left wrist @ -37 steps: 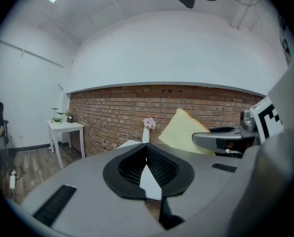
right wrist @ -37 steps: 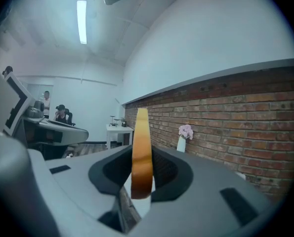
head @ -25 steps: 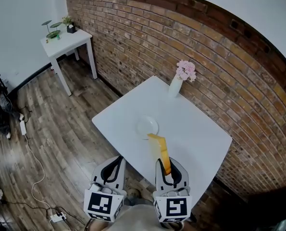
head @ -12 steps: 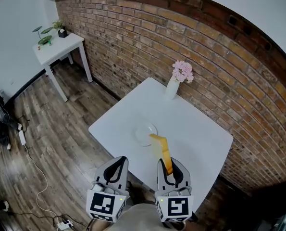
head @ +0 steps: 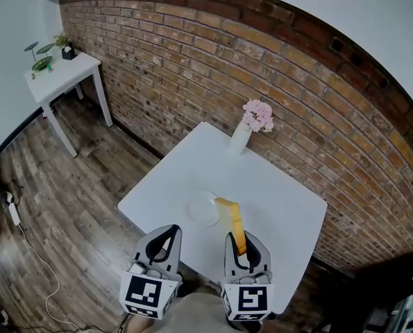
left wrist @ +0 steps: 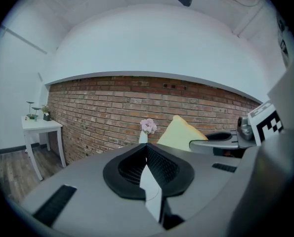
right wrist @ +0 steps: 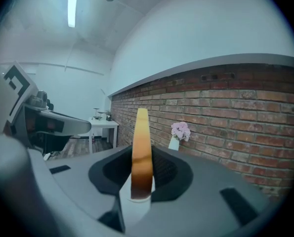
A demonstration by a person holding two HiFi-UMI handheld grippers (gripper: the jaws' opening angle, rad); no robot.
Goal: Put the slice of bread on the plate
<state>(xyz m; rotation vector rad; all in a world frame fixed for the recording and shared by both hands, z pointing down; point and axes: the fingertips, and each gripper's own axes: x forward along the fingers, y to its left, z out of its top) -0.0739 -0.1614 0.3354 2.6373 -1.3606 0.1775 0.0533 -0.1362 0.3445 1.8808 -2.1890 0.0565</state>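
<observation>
Plate (head: 203, 209) now nearer bread (head: 228, 217), clamped upright in R gripper (head: 243, 244).

The slice of bread (head: 228, 218), pale with a golden-brown crust, stands on edge, clamped between jaws, raised beside the small, empty white plate (head: 200, 209) on the surface (head: 279, 200).

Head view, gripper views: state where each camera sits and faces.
Head view: on the person's head, steeply down at the table; left hand-held gripper and right hand-held gripper show.
Left gripper view: on that gripper, toward the brick wall; shut jaws.
Right gripper view: likewise; jaws grip the slice of bread.
Both share the vase.
</observation>
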